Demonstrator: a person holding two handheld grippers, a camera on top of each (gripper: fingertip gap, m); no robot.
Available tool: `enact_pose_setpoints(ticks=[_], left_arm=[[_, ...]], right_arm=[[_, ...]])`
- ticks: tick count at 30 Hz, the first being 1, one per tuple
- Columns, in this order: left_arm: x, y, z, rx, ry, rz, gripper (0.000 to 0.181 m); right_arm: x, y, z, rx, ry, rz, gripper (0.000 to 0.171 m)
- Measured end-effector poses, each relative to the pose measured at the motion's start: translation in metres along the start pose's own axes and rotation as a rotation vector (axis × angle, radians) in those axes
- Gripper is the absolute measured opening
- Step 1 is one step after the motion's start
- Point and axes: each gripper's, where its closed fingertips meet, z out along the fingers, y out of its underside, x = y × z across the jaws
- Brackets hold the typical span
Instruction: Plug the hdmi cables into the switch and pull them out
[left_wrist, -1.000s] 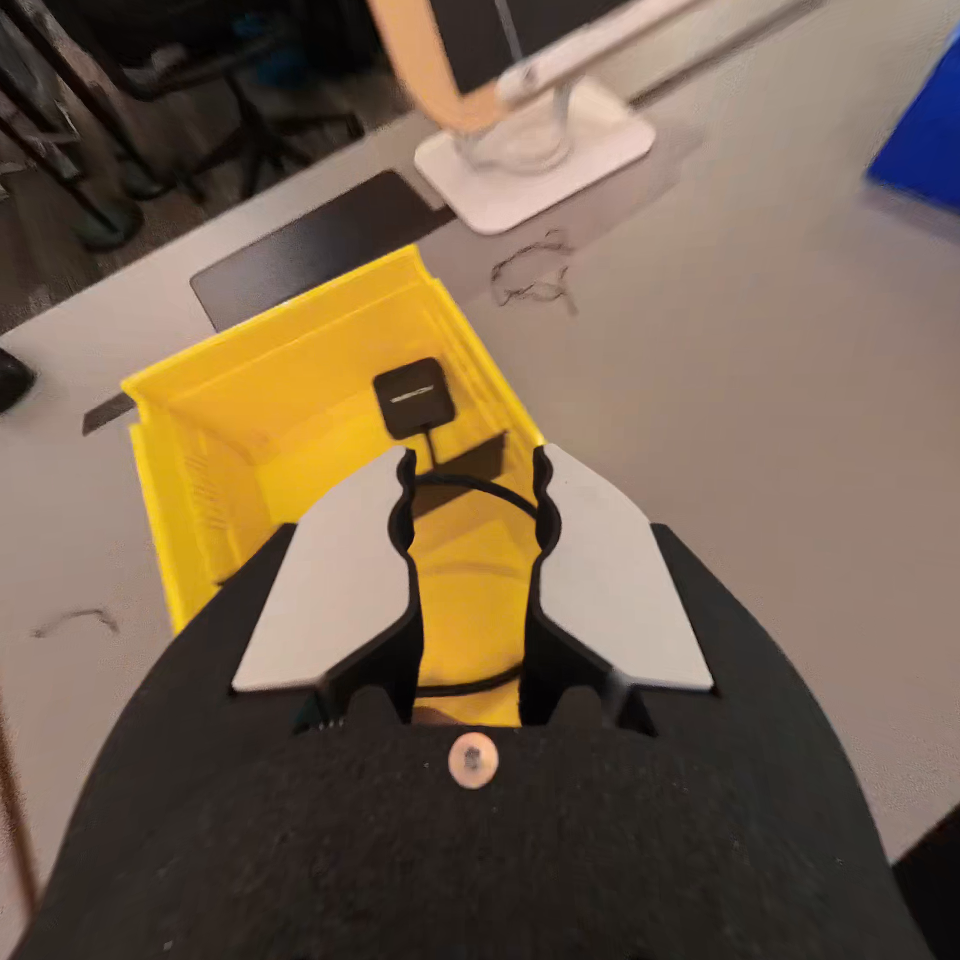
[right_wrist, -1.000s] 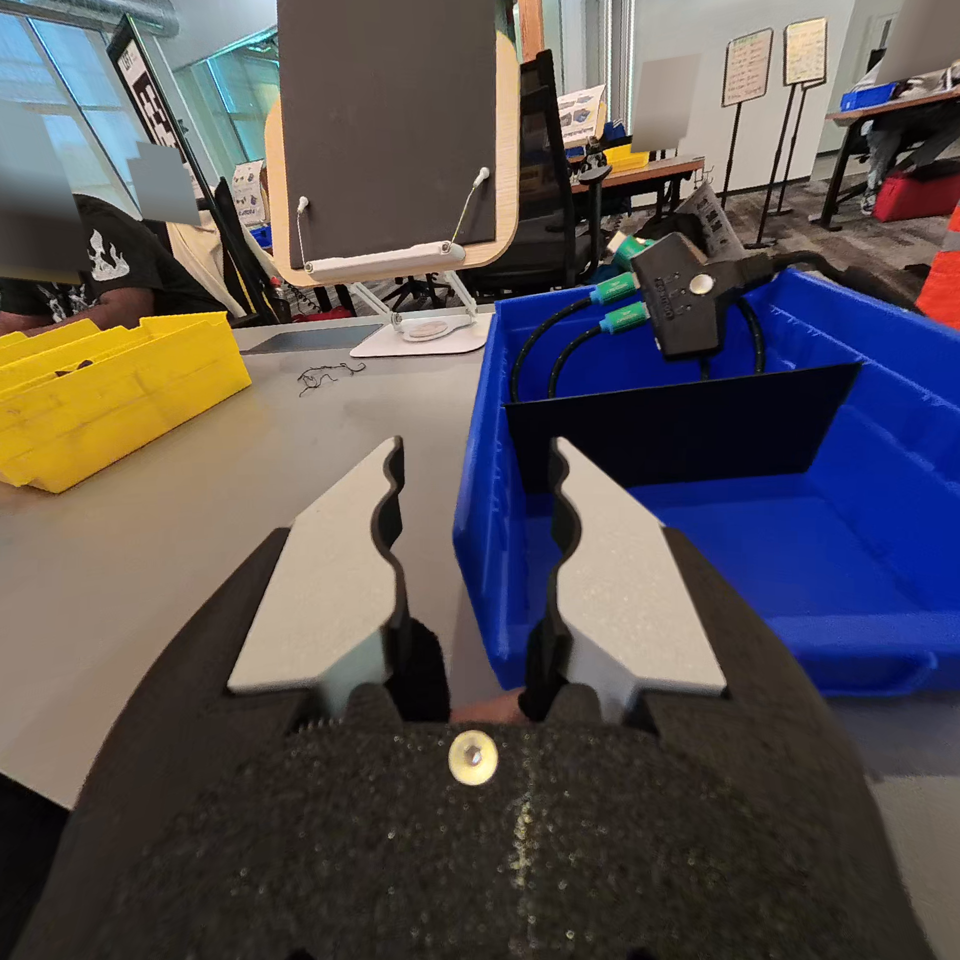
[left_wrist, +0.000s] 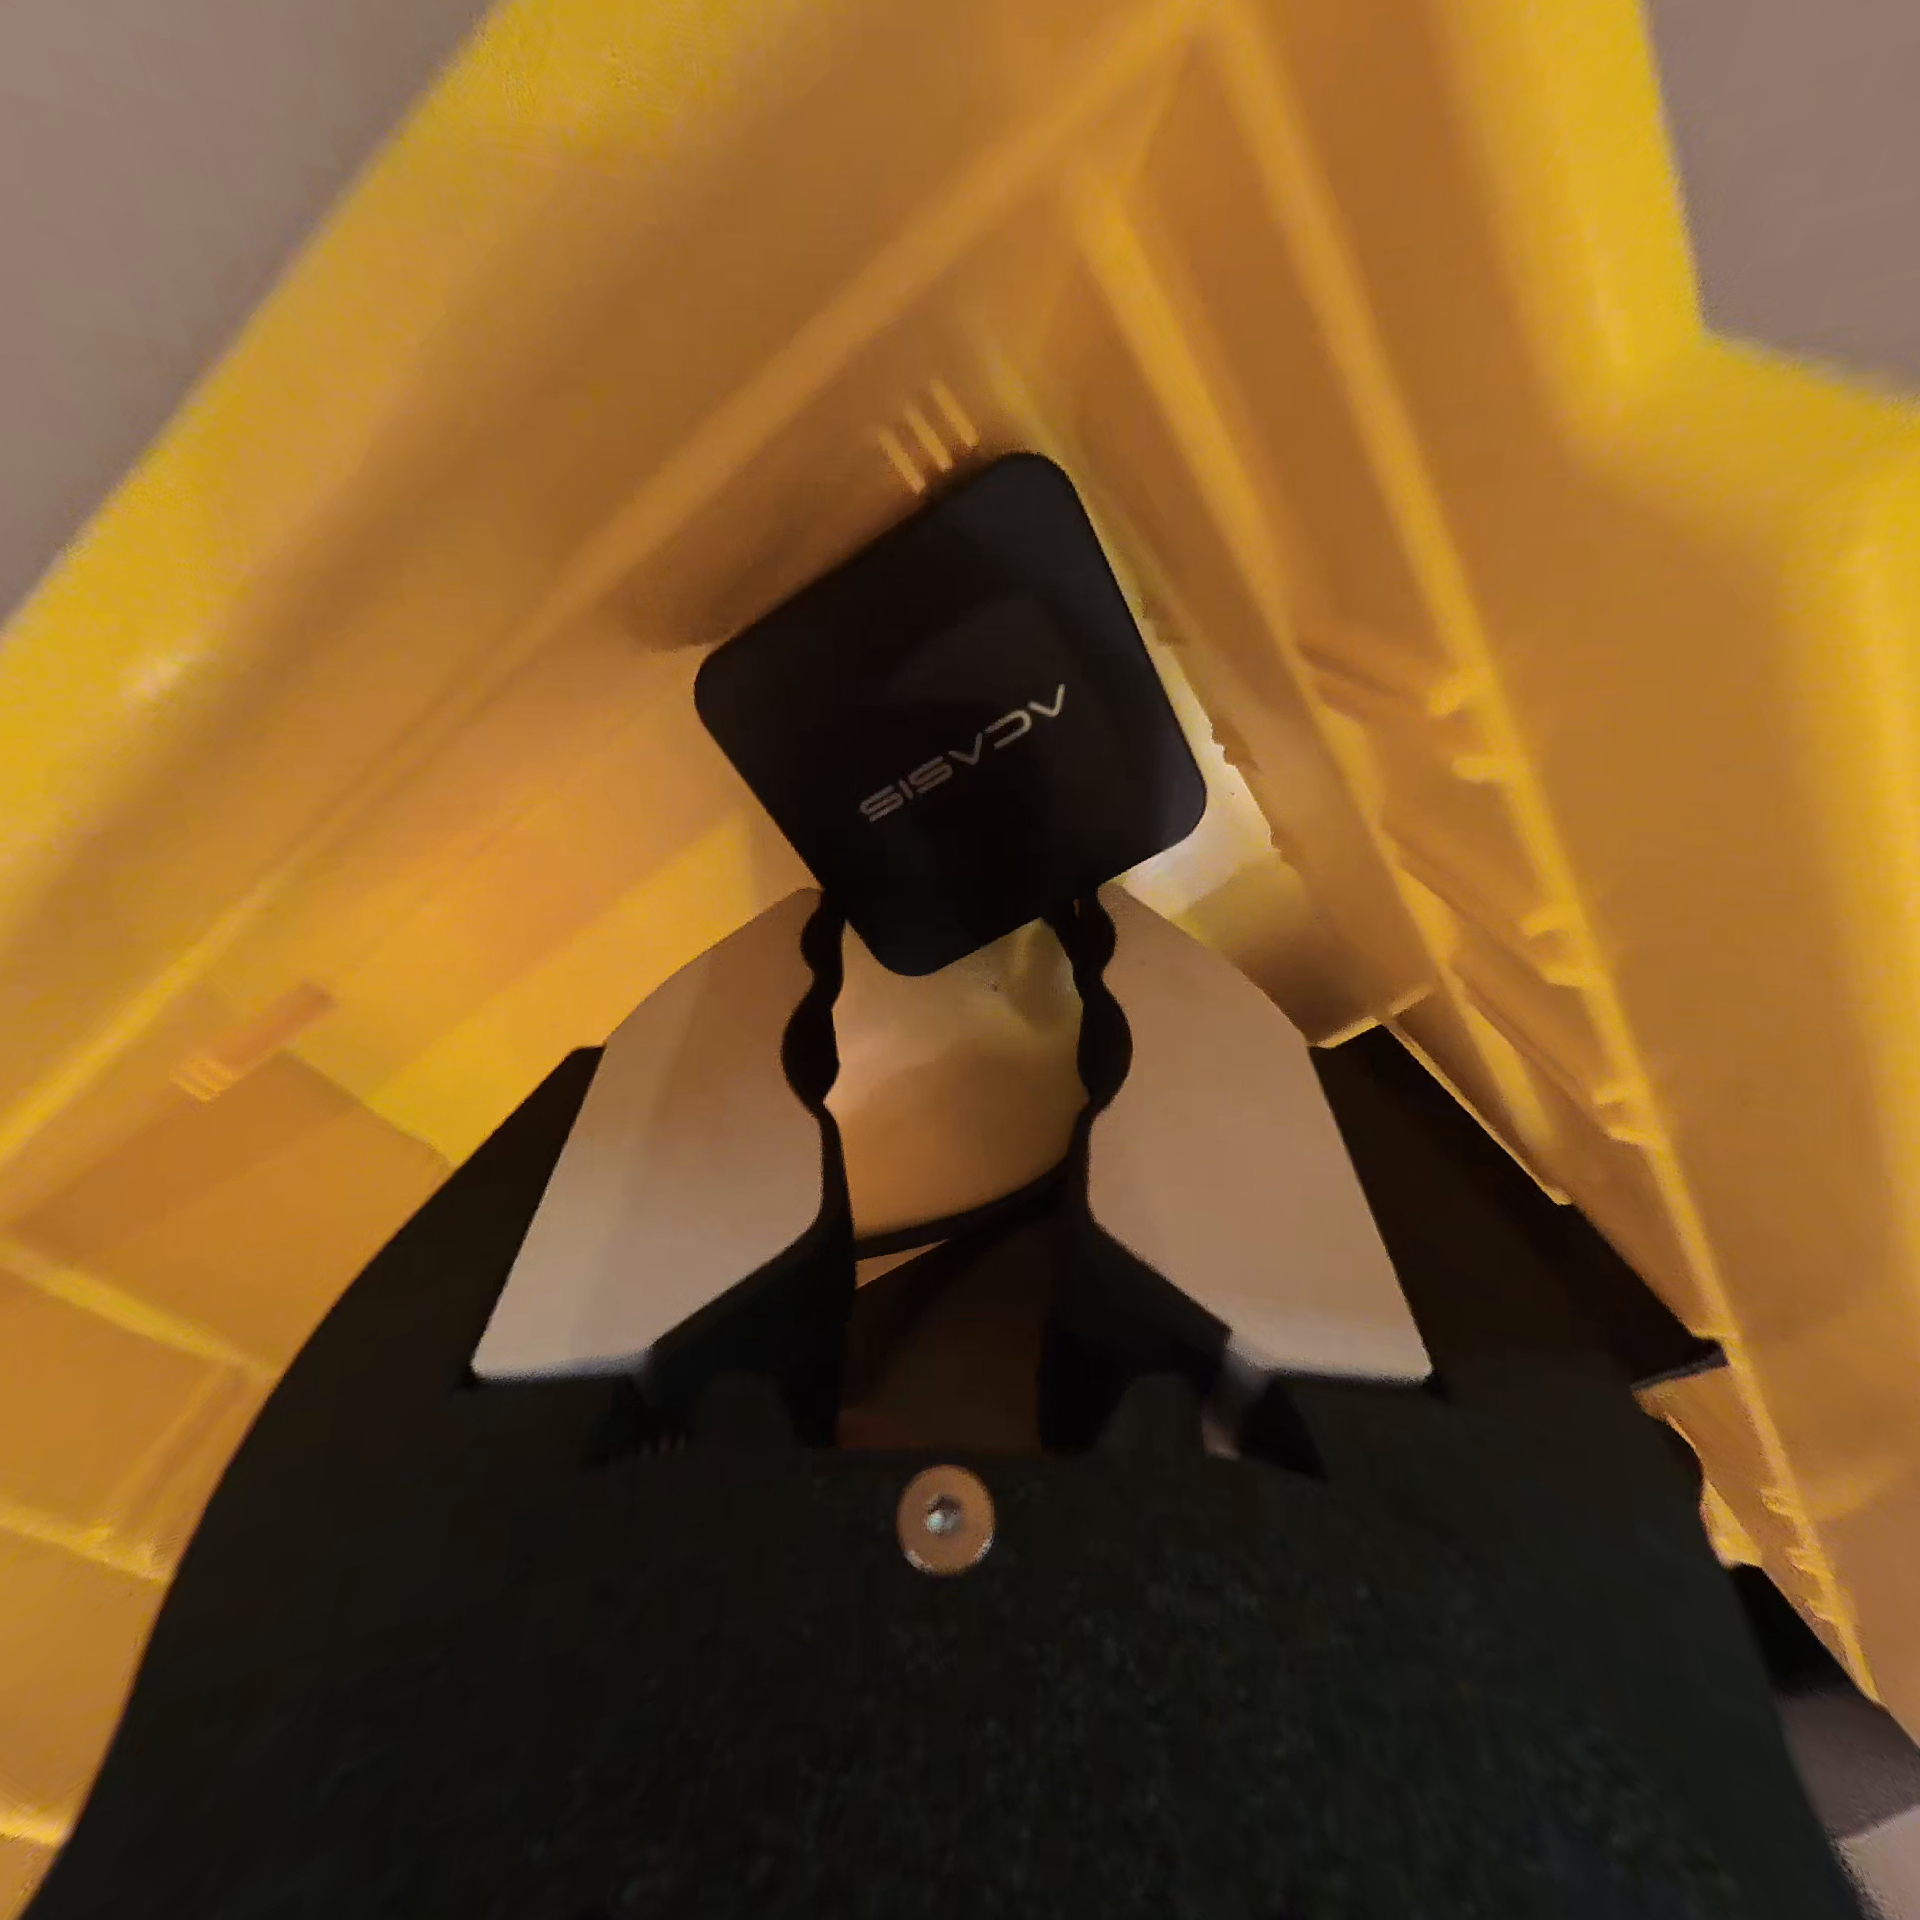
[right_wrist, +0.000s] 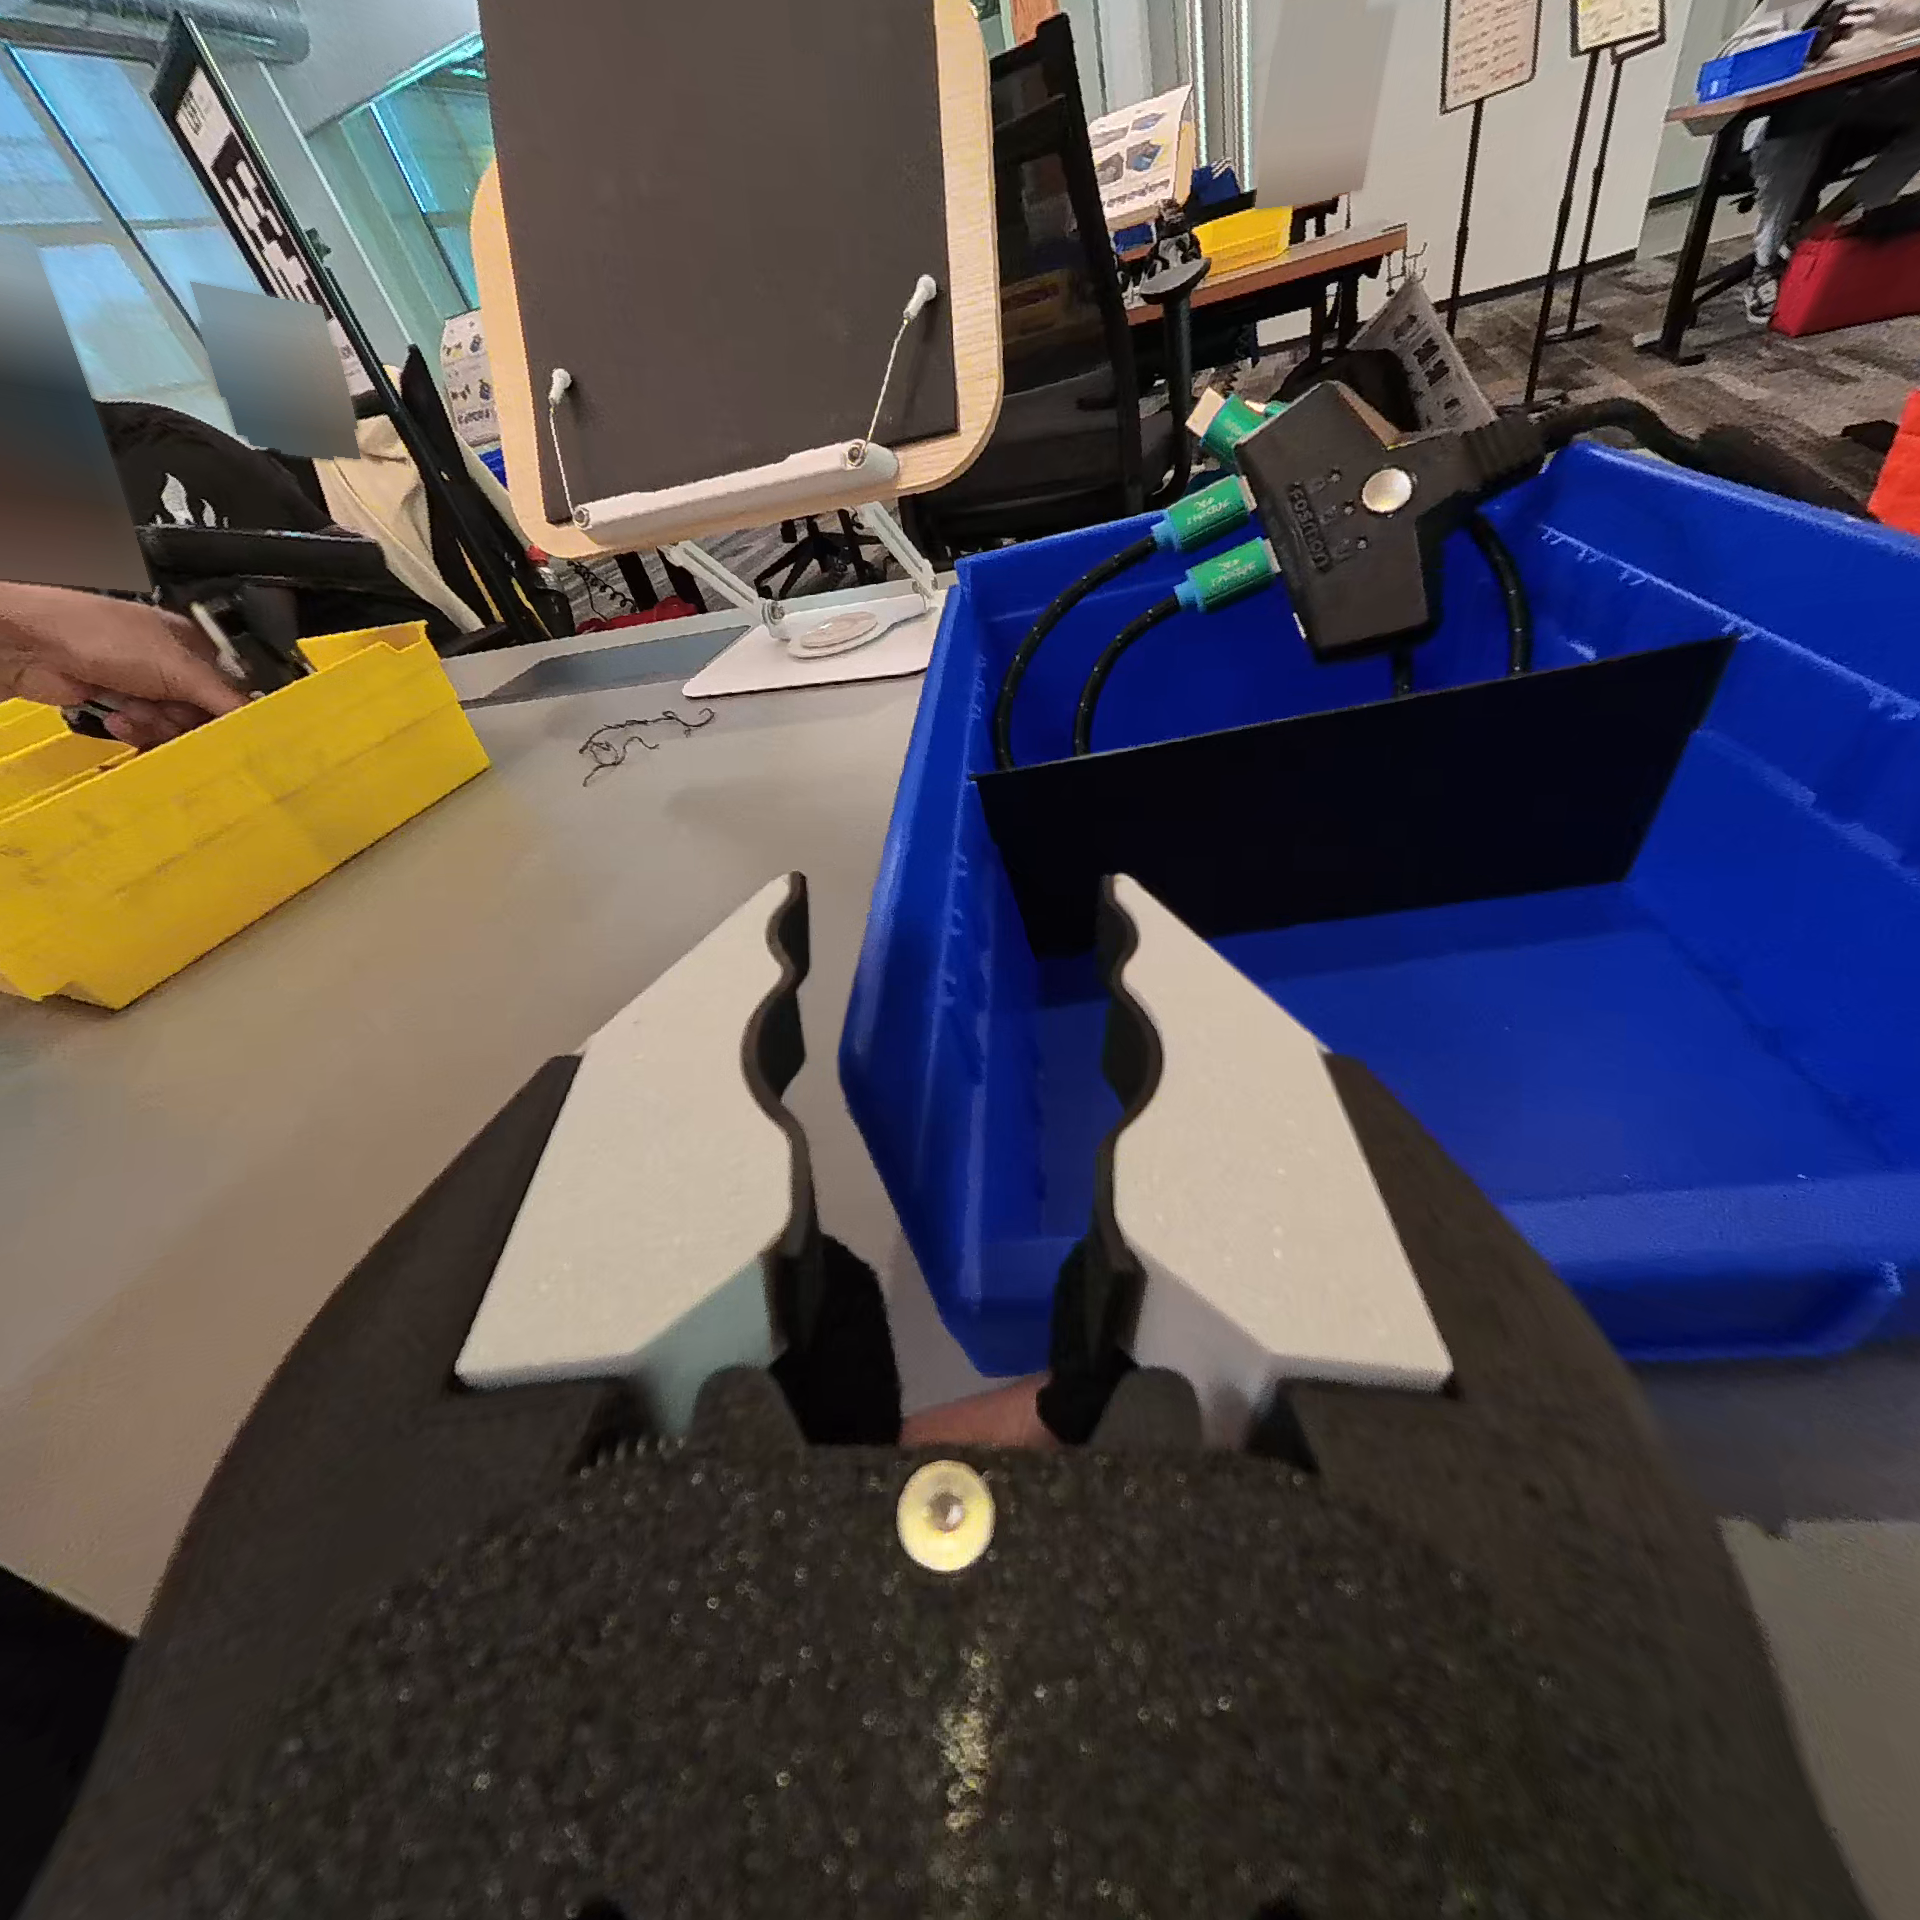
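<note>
In the left wrist view, a black square adapter (left_wrist: 951, 717) with a thin black cable (left_wrist: 935, 1236) lies inside the yellow bin (left_wrist: 416, 520). My left gripper (left_wrist: 951, 914) is open, down in the bin, its tips either side of the adapter's near corner. In the right wrist view, a black HDMI switch (right_wrist: 1351, 540) rests at the far rim of the blue bin (right_wrist: 935, 935), with green-ended HDMI cables (right_wrist: 1205, 516) plugged into its left side. My right gripper (right_wrist: 951, 894) is open and empty, over the table at the blue bin's near left corner.
A black divider (right_wrist: 1351, 800) crosses the blue bin. The yellow bin (right_wrist: 229, 790) sits at the table's left, with a hand (right_wrist: 104, 655) holding the left gripper in it. A tilted board on a white stand (right_wrist: 727, 260) and a thread tangle (right_wrist: 634, 738) lie behind. Left tips to right tips: about 60 centimeters. The black HDMI switch (right_wrist: 1351, 540) sits 20 centimeters or so from the ends of my right fingers.
My left gripper has moved forward and down into the yellow bin, right up to the black adapter. My right gripper has hardly moved.
</note>
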Motion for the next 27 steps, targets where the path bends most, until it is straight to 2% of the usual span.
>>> enact_pose_setpoints(ticks=[5, 9, 13, 17, 20, 22, 24, 27], left_arm=[[-0.001, 0.0, -0.008, 0.057, -0.03, -0.012, 0.041], [-0.004, 0.0, -0.031, 0.107, -0.082, -0.01, 0.04], [-0.015, 0.0, -0.078, 0.215, -0.172, -0.008, 0.039], [-0.017, -0.005, -0.149, 0.396, -0.369, 0.049, 0.039], [0.013, -0.013, -0.205, 0.538, -0.589, 0.213, 0.039], [0.052, -0.02, -0.233, 0.648, -0.719, 0.342, 0.039], [0.099, -0.025, -0.246, 0.733, -0.835, 0.454, 0.039], [0.175, -0.032, -0.246, 0.858, -0.998, 0.618, 0.039]], right_arm=[[-0.003, -0.002, -0.003, 0.007, -0.012, 0.0, 0.055], [-0.004, -0.005, -0.008, 0.019, -0.013, 0.008, 0.054], [-0.007, -0.009, -0.014, 0.035, -0.016, 0.006, 0.054], [-0.012, -0.014, -0.017, 0.052, -0.021, -0.024, 0.054], [-0.025, -0.014, -0.016, 0.042, -0.054, -0.033, 0.052], [-0.04, -0.014, -0.014, 0.001, -0.087, -0.028, 0.046], [-0.069, -0.021, -0.01, -0.023, -0.176, -0.036, 0.047], [-0.122, -0.026, 0.0, -0.093, -0.353, -0.08, 0.048]])
